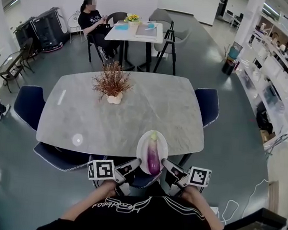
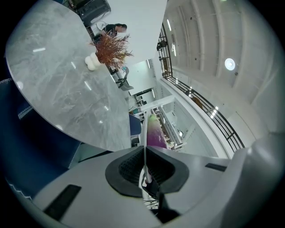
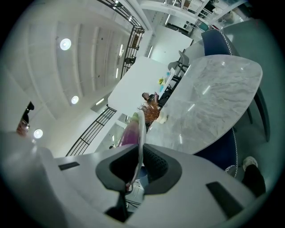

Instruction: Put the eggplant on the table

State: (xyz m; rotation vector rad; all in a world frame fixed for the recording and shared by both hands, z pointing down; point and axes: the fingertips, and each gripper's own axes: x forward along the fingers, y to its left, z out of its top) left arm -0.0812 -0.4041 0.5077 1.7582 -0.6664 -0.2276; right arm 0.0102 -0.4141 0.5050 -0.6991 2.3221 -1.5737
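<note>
The eggplant (image 1: pixel 153 157) is glossy purple and fades to pale green at its stem end, which points to 12 o'clock. It lies lengthwise on a white oval plate (image 1: pixel 142 148) at the near edge of the grey marbled tabletop (image 1: pixel 134 111), about 5 o'clock from its centre.

The left gripper (image 2: pixel 144 156) has its two dark ribbed pads pressed together on the rim of a thin white plate (image 2: pixel 144 133), which is seen edge-on and runs straight up out of the jaws. On the right face of the white plate lies the purple eggplant (image 2: pixel 154 133), its green end pointing away from the gripper. Left of the white plate spreads the grey marble table (image 2: pixel 58 84), tilted in this view, with a dark blue chair (image 2: pixel 31 151) below it and a dried plant (image 2: pixel 111 48) in a white vase (image 2: pixel 91 62) towards its far edge.
</note>
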